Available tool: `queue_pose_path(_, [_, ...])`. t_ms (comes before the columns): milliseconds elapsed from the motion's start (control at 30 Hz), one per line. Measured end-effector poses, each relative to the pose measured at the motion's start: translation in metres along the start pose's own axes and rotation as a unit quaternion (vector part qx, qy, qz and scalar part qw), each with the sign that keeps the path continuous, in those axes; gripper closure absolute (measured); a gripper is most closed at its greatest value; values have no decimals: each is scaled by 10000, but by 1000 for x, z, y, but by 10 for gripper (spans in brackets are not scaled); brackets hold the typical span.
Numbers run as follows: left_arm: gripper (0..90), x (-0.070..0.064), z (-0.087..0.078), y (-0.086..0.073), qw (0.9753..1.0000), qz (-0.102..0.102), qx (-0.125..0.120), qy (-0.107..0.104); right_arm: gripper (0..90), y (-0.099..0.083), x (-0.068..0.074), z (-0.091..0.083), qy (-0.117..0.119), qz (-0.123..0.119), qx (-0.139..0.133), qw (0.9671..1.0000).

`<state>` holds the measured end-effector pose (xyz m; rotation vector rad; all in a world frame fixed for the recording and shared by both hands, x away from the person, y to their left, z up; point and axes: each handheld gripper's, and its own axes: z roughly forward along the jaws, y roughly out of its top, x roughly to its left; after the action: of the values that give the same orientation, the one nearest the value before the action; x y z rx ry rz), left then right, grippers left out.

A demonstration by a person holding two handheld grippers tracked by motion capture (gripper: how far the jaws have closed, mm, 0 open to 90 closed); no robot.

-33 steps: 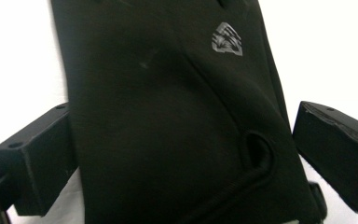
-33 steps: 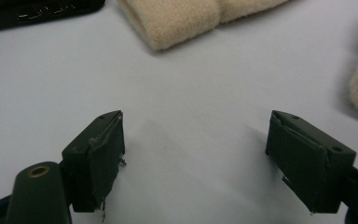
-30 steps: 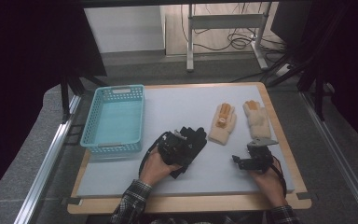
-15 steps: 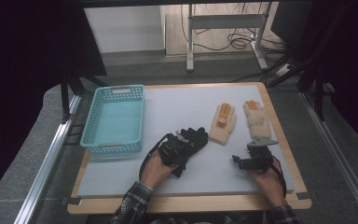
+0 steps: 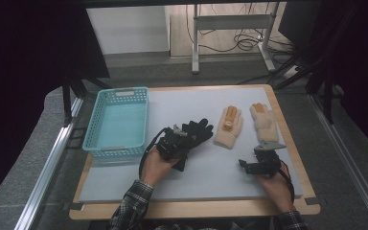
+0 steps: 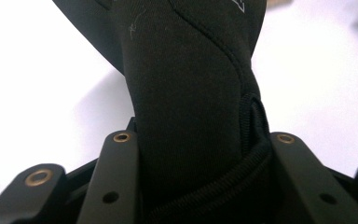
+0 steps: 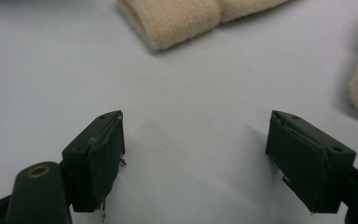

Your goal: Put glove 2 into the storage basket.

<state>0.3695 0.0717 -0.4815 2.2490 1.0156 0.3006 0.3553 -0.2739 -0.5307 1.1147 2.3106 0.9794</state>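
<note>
Item 1 — black glove point(image 5: 196, 132): lies mid-table, cuff end toward the person, between the turquoise basket point(image 5: 117, 122) and two beige gloves. Position as half a second and a second ago; no lift yet.

Item 2 — left gripper point(image 5: 175, 143): clamped on the black glove's cuff. Hand and tool have barely shifted across the three moments, so the grasp looks settled and the carry — probably to the basket — is judged next.

Item 3 — right gripper point(image 5: 261, 165): jaws spread, nothing between them, resting low near the table's right front; unchanged.

Item 4 — beige gloves, near one point(image 5: 228, 127), far one point(image 5: 263, 122): untouched.

Views compared: the left gripper view confirms the cuff point(image 6: 200, 140) pinched between both jaws, which the high view cannot resolve; the right gripper view shows bare mat between open pads, with a beige cuff point(image 7: 177, 21) ahead.
</note>
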Motion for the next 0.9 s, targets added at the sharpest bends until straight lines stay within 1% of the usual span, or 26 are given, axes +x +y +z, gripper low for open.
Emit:
queue_pose_path(100, [616, 5, -10, 10, 10000, -29, -28, 60, 191, 0, 0, 0, -1, -6, -3, 10000])
queue_pose_path(133, [614, 10, -16, 16, 9999, -40, -32, 129, 191, 0, 0, 0, -1, 3, 4, 10000])
queue_pose_path(167, [613, 12, -19, 19, 9998, -57, -54, 191, 191, 0, 0, 0, -1, 5, 4, 10000])
queue_pose_path(200, [613, 12, -19, 19, 9998, -57, -54, 191, 191, 0, 0, 0, -1, 6, 5, 10000])
queue_pose_path(233, [612, 17, -25, 24, 9995, -91, -70, 291, 191, 0, 0, 0, -2, 5, 3, 10000])
queue_pose_path(267, [612, 17, -25, 24, 9995, -91, -70, 291, 191, 0, 0, 0, -2, 5, 3, 10000])
queue_pose_path(400, [610, 30, -37, 31, 9986, -222, -121, 474, 191, 0, 0, 0, -3, 5, 0, 10000])
queue_pose_path(433, [609, 36, -42, 32, 9976, -309, -134, 602, 191, 0, 0, 0, -2, 1, 1, 10000])
queue_pose_path(467, [608, 36, -42, 32, 9976, -309, -134, 602, 191, 0, 0, 0, -2, 1, 1, 10000])
queue_pose_path(500, [608, 43, -46, 33, 9965, -399, -129, 720, 191, 0, 0, 0, -2, 1, 1, 10000])
queue_pose_path(533, [608, 43, -46, 33, 9965, -399, -129, 720, 191, 0, 0, 0, -2, 1, 1, 10000])
queue_pose_path(633, [608, 55, -52, 33, 9951, -573, -158, 793, 191, 0, 0, 0, -1, -1, -1, 10000])
queue_pose_path(767, [609, 73, -61, 30, 9927, -726, -165, 944, 191, 0, 0, 0, 2, 2, -1, 10000])
queue_pose_path(800, [609, 77, -63, 29, 9920, -781, -165, 981, 191, 0, 0, 0, -1, 0, -1, 10000])
queue_pose_path(833, [608, 87, -68, 27, 9901, -893, -165, 1072, 191, 0, 0, 0, -1, 1, -2, 10000])
queue_pose_path(867, [608, 92, -71, 26, 9889, -959, -165, 1123, 191, 0, 0, 0, -2, 1, -1, 10000])
queue_pose_path(900, [608, 92, -71, 26, 9889, -959, -165, 1123, 191, 0, 0, 0, -2, 1, -1, 10000])
